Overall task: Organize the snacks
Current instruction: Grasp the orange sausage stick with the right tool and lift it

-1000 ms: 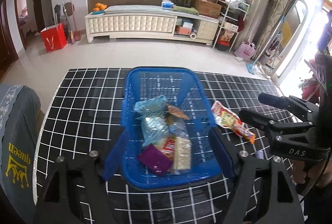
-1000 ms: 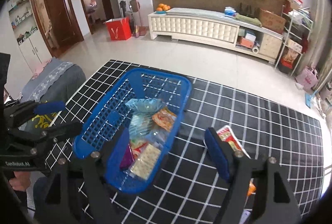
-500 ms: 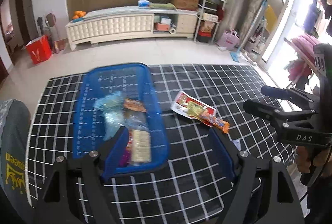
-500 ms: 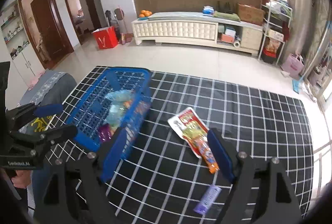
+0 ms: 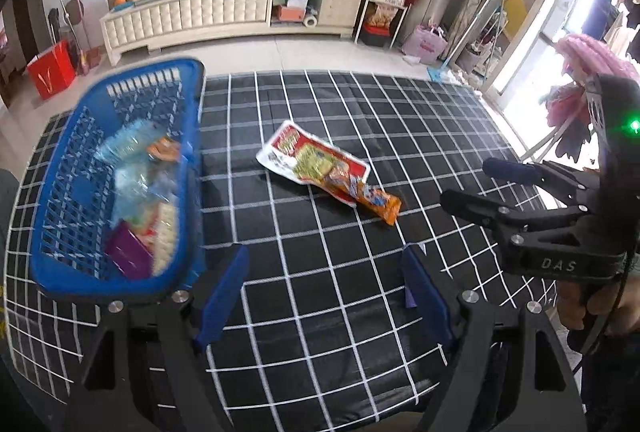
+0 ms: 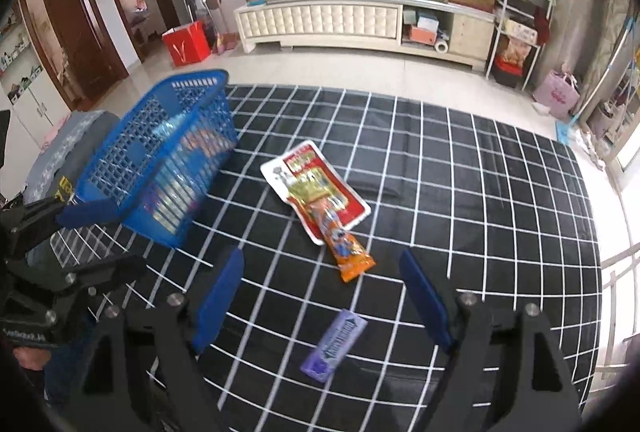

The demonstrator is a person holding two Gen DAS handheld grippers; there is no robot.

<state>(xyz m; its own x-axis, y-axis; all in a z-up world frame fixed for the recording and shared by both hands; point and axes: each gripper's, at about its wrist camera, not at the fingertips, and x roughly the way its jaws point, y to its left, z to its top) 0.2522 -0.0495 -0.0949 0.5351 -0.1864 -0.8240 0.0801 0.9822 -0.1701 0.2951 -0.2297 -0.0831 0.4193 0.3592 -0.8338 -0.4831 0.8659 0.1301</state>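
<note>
Your right gripper [image 6: 320, 296] stands with its blue pads spread wide and nothing between them; the jaws have just been opening a little further, and they point steeply down at the black cloth with the white grid [image 6: 480, 192]. Closest to it, just below and between the two fingers, lies a small purple wrapped bar [image 6: 334, 346] flat on the cloth, touching neither pad. A little beyond the fingertips sits an orange stick packet [image 6: 348, 252], its far end resting on a white-and-red flat pouch [image 6: 316, 180] with a yellow-green sachet [image 6: 310, 190] on top (the three overlap in one loose pile). Farther off, to that gripper's left, is the blue plastic basket [image 6: 160, 152], already holding several snacks, blurred in both views so you cannot read the wrappers. Your left gripper [image 5: 324, 284] is likewise apart and empty, hovering over bare cloth with the basket [image 5: 120, 280] just beside its left finger and the same pile of packets ahead of it, the orange stick packet [image 5: 378, 202] nearest. In the basket you can make out a purple pack [image 5: 128, 256] at the near end, a pale cracker pack [image 5: 166, 232] beside it, and clear blue-tinted bags [image 5: 132, 160] farther in. Each gripper shows at the edge of the other's view: the right gripper [image 5: 472, 184] to the right of the left one, the left gripper [image 6: 100, 236] low on the left of the right one's view, beside the basket's near corner.
</note>
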